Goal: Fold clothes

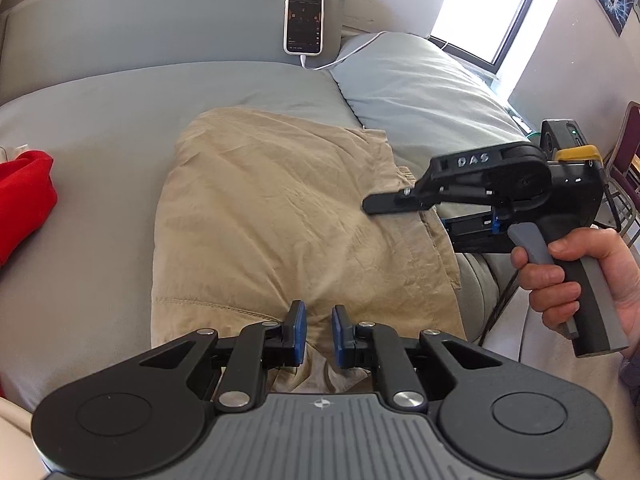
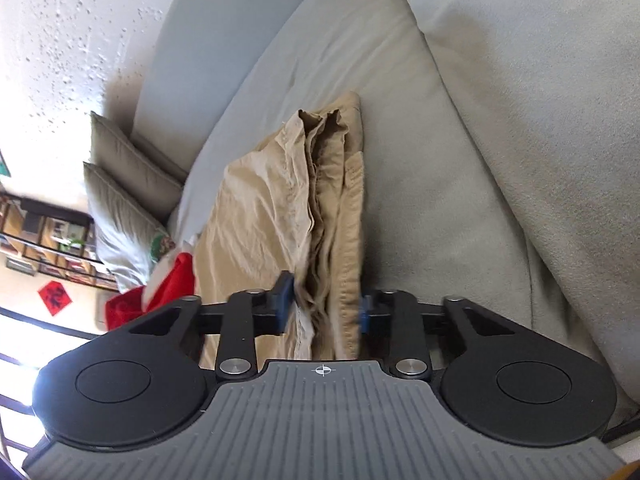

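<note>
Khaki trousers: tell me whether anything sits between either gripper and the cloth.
Nothing visible does. The left gripper is nearly closed over the near edge of the khaki trousers. The right gripper has the stacked folded layers between its pads. The red garment lies apart on the bed.

The tan trousers (image 1: 280, 216) lie on the grey bed (image 1: 88, 152), folded over into a thick, roughly square pile. The cloth is light cotton with many small creases. In the left wrist view a stitched seam runs across the near part, and a hem edge with double stitching goes down the right side. The near edge of the pile is bunched into a ridge. In the right wrist view the trousers (image 2: 280, 208) show several layers stacked one on another, their edges not quite even, and a band with stitching runs along the right side. The far end of the pile narrows a little toward the back cushion.
</note>
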Action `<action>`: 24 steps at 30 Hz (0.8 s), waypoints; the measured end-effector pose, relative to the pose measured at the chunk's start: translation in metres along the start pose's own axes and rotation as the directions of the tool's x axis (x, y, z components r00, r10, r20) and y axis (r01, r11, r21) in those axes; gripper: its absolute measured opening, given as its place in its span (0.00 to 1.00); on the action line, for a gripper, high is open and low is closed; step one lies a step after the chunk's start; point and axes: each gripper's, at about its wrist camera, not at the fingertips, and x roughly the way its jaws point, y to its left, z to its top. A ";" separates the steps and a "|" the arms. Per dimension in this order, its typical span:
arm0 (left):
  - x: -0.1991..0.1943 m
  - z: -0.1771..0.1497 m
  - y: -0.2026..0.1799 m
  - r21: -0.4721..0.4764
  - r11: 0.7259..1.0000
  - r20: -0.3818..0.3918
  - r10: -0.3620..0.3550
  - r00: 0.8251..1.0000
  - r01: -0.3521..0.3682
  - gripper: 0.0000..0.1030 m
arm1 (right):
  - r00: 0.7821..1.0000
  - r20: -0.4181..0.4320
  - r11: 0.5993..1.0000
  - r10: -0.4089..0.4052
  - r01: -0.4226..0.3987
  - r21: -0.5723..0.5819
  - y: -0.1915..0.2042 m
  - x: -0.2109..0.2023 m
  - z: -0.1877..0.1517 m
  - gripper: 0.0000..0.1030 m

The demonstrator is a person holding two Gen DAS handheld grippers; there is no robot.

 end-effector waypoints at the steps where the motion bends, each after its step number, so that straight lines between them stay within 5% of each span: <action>1: -0.006 0.002 0.001 -0.012 1.000 0.032 0.013 0.999 -0.012 0.13 | 1.000 0.009 1.000 -0.011 0.011 -0.027 0.003 0.000 -0.002 0.20; 3: -0.019 0.007 0.003 -0.037 0.999 0.097 0.039 0.995 -0.036 0.27 | 0.999 0.021 0.995 -0.047 0.048 -0.085 0.012 0.000 -0.004 0.18; 5: -0.032 0.014 0.011 -0.081 0.994 0.158 0.081 0.984 -0.069 0.67 | 0.996 0.034 0.988 -0.080 0.084 -0.133 0.021 0.001 -0.006 0.18; 8: -0.043 0.030 0.036 -0.180 0.974 0.201 0.173 0.964 -0.137 0.78 | 0.993 0.042 0.978 -0.114 0.119 -0.170 0.030 0.003 -0.006 0.18; 11: -0.025 0.043 0.060 -0.242 0.948 0.096 0.236 0.967 -0.208 0.79 | 0.992 0.037 0.979 -0.118 0.122 -0.163 0.031 0.002 -0.005 0.18; 15: 0.016 0.045 0.081 -0.349 0.932 -0.096 0.075 0.993 -0.104 0.66 | 0.993 0.032 0.980 -0.114 0.118 -0.163 0.030 0.001 -0.005 0.18; 20: 0.035 0.049 0.068 -0.335 0.942 -0.123 -0.024 0.992 -0.019 0.57 | 0.992 0.031 0.975 -0.126 0.130 -0.178 0.028 -0.001 -0.008 0.17; 24: 0.040 0.054 0.051 -0.223 0.973 -0.141 0.032 0.989 -0.064 0.58 | 0.983 0.043 0.957 -0.180 0.185 -0.222 0.040 0.003 -0.011 0.17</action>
